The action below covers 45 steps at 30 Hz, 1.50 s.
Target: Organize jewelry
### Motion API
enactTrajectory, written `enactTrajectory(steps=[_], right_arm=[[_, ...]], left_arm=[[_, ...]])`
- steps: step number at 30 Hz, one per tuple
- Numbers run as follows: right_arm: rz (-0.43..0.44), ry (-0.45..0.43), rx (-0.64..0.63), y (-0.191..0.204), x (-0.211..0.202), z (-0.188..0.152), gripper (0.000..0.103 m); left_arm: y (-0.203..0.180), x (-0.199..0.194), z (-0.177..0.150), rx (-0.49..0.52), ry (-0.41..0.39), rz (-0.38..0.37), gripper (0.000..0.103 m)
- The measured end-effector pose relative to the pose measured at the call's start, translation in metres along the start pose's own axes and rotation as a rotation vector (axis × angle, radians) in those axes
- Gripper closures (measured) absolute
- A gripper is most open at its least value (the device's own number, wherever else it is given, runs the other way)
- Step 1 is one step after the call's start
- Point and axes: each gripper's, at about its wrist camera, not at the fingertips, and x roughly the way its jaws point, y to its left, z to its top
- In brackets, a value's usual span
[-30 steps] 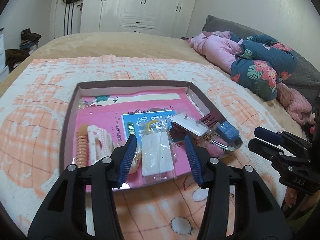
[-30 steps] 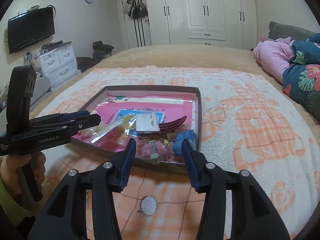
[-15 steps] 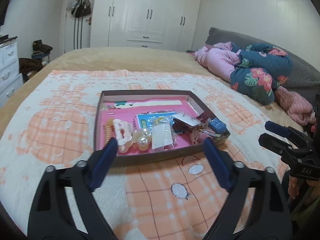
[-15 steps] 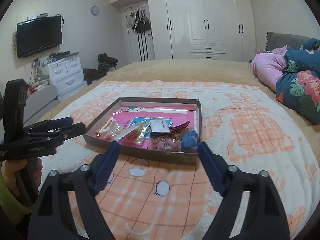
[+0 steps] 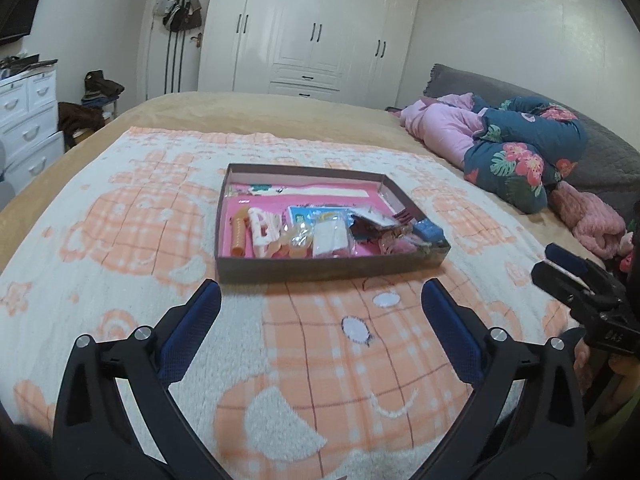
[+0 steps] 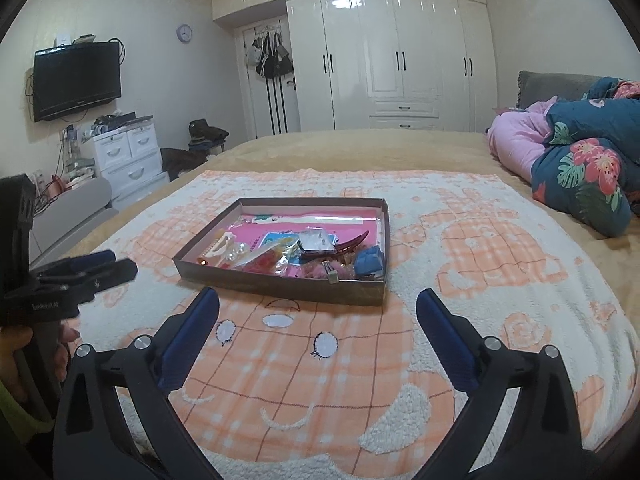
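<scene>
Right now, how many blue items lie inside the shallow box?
2: a blue box in the near right corner, and a blue printed card mid-tray, partly covered by packets. More may be hidden.

Shallow brown tray (image 5: 320, 270) of mixed jewelry (image 5: 332, 232) lies flat on blanket (image 5: 120, 240).

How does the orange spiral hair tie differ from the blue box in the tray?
The orange spiral hair tie is a long ribbed coil lying at the tray's left end; the blue box is a squat block at the right end. The tie lies clear on the pink liner; the box sits crowded among other pieces. Both rest inside the tray.
</scene>
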Motion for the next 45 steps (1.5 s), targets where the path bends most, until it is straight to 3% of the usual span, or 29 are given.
enactTrajectory(steps=[9,16,23,45], right_arm=[[-0.040,-0.091,-0.015,0.010,-0.019,-0.022,0.006],[-0.070,-0.152,-0.034,0.012,-0.025,-0.032,0.006],[-0.080,-0.153,-0.015,0.008,-0.023,-0.035,0.006],[-0.082,-0.148,-0.020,0.008,-0.021,-0.039,0.006]], left_arm=[[-0.007,-0.010,-0.018,0.012,-0.034,0.012,0.011],[-0.012,-0.028,-0.027,0.018,-0.121,0.006,0.011],[-0.015,-0.033,-0.028,0.018,-0.148,0.050,0.011],[-0.019,-0.034,-0.028,0.032,-0.152,0.050,0.011]])
